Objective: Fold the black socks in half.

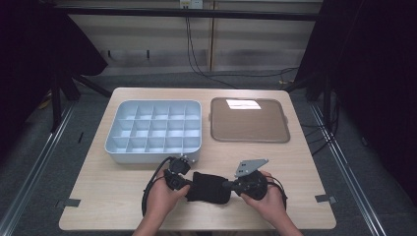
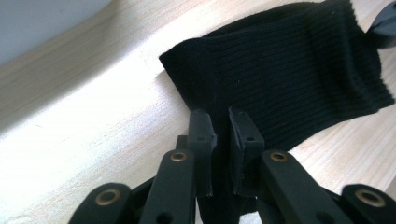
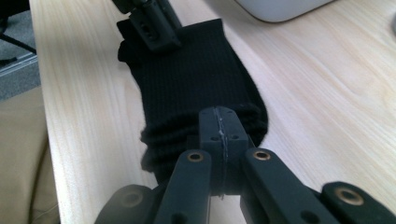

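The left gripper sits at the left end of a black sock on the table, near the front edge. In the left gripper view its jaws stand a narrow gap apart with a fold of the sock running between them; the pads lie along the cloth, pinching it lightly. In the right gripper view this gripper shows at the far end of the sock, clamped over its edge.

The right gripper meets the sock's right end. In the right gripper view its jaws are pressed fully together, with only a thin seam between the pads, and bunched layers of sock lie just under and beside the tips. The knit puckers into ridges there, so the tips appear to nip the cloth, though how much is caught between them is hidden.

The sock lies flat on the table, between the two grippers, its long axis running left to right, roughly parallel to the table's near edge. The end at the left gripper looks straight-cut, the end at the right gripper is gathered.

Farther back on the table stand a pale divided box at the left and a brown tray at the right, both well apart from the sock.
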